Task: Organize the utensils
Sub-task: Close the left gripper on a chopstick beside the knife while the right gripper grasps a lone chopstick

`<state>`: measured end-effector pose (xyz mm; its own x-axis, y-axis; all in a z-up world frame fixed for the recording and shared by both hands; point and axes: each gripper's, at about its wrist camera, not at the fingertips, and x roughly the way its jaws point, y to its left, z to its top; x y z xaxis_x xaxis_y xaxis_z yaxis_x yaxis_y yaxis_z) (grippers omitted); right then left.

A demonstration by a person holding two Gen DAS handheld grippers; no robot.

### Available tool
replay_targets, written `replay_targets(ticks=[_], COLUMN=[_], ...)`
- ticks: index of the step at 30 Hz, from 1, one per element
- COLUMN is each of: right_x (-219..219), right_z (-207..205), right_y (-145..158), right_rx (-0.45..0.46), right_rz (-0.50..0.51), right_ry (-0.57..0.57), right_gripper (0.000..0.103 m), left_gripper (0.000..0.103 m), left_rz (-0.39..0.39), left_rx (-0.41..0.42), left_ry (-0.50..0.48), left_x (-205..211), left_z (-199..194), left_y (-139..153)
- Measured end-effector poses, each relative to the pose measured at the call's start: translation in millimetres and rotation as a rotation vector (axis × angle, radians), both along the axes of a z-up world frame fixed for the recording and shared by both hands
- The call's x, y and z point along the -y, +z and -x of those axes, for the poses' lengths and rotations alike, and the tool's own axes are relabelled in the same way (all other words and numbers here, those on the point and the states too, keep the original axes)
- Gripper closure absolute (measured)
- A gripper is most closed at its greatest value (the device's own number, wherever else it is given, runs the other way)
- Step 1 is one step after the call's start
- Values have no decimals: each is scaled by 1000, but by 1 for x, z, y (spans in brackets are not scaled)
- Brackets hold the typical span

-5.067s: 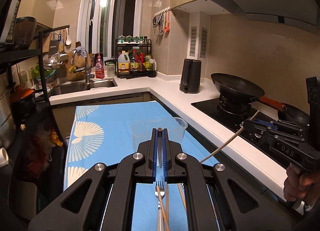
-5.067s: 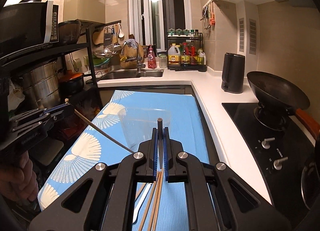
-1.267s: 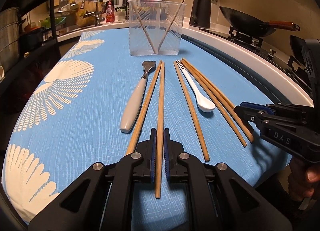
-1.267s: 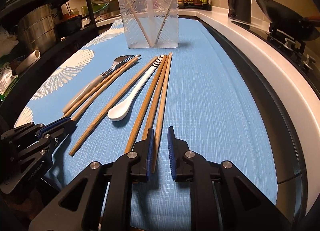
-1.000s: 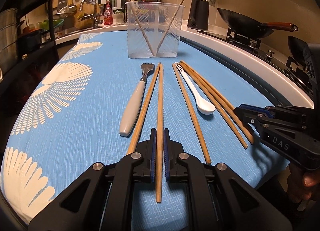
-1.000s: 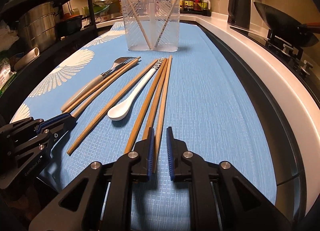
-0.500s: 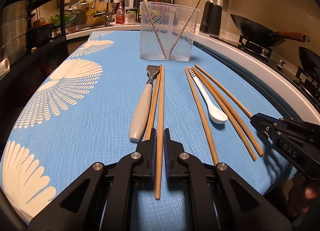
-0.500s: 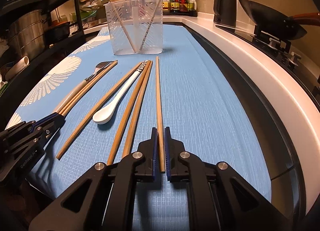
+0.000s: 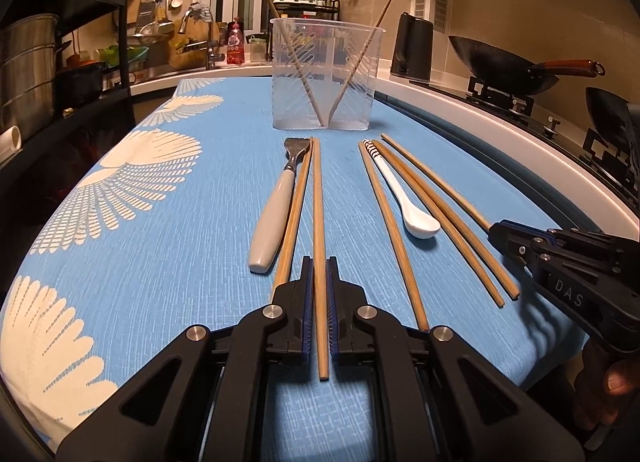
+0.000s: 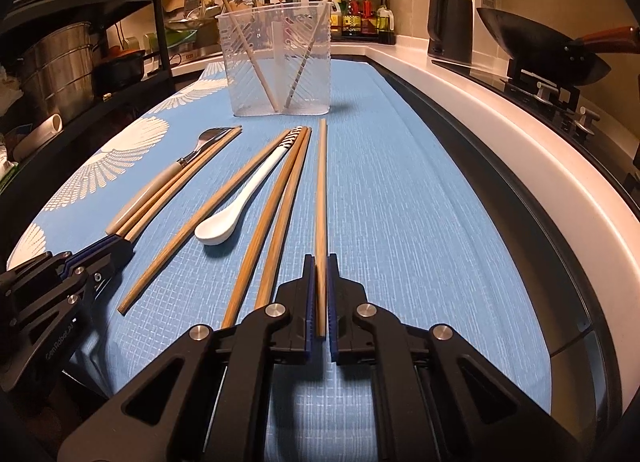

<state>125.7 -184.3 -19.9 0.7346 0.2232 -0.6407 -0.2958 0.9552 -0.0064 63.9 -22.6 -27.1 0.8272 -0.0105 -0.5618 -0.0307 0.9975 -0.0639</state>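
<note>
A clear plastic cup [image 9: 326, 73] with two chopsticks leaning in it stands at the far end of the blue cloth; it also shows in the right wrist view [image 10: 278, 61]. My left gripper [image 9: 319, 266] is shut on a wooden chopstick [image 9: 318, 201] near its close end. My right gripper [image 10: 319, 264] is shut on another chopstick [image 10: 321, 189]. Between them on the cloth lie a grey-handled fork [image 9: 276, 213], a white spoon [image 9: 404, 197] and several more chopsticks [image 9: 432, 201]. Each gripper shows in the other's view, the right [image 9: 508, 234] and the left [image 10: 116, 248].
The white counter edge [image 10: 500, 129] runs along the right, with a hob and two woks [image 9: 508, 65] and a black kettle [image 10: 450, 29] beyond. A dark shelf rack with steel pots [image 10: 60, 61] stands on the left. A sink and bottles sit at the back.
Since five seconds ago both grippers came down from the cup to the near ends of the laid-out chopsticks. In the last second the right gripper shut on its chopstick and swung it apart from its neighbours.
</note>
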Motion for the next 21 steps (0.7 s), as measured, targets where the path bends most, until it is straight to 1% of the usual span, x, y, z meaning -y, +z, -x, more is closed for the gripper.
replay_targets(ticks=[3,7,11,16,21], right_x=[1,3,2,2,1], right_z=[1,5,7,11,13], right_y=[0,0,0,-1,-2], right_rx=[5,22,22,25,38], right_rz=[-7,7,11,7,12], right_ry=[-14,-49,-55,-59,-52], right_gripper=[98,98,97,96,96], left_gripper=[97,97,96,96,96], left_rz=[25,16,0,-36,-38], left_rx=[17,15,12,19,29], left_ry=[9,-28,-15,-27,-20], left_x=[-5,1,-2,1,1], left_z=[-4,-4,5,19,23], left_y=[1,-2,-1,-1,-2])
